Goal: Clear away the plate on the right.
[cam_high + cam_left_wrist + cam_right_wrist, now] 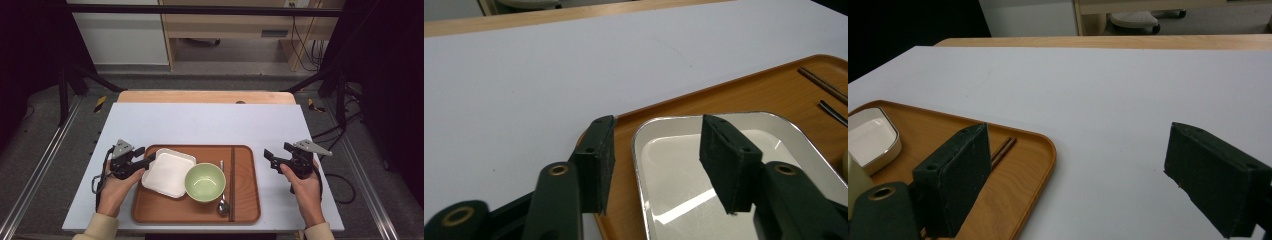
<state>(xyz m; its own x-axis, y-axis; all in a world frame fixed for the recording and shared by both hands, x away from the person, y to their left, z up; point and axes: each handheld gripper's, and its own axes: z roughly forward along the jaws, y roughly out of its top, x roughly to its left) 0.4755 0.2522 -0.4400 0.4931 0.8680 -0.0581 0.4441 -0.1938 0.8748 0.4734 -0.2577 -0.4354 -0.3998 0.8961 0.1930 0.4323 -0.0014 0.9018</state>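
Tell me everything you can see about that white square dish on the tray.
The white square dish is shallow, with rounded corners, a raised rim and a glossy, empty inside. It lies flat at the left end of the wooden tray, turned slightly askew, beside the green bowl; whether the two touch is unclear. The left gripper has its jaws apart astride the dish's rim, one pad outside over the tray edge, one above the inside, neither pressing on it.

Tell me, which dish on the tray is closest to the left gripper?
The white square dish. It sits beside the left gripper, with its rim between the open jaws; the round green bowl is farther right.
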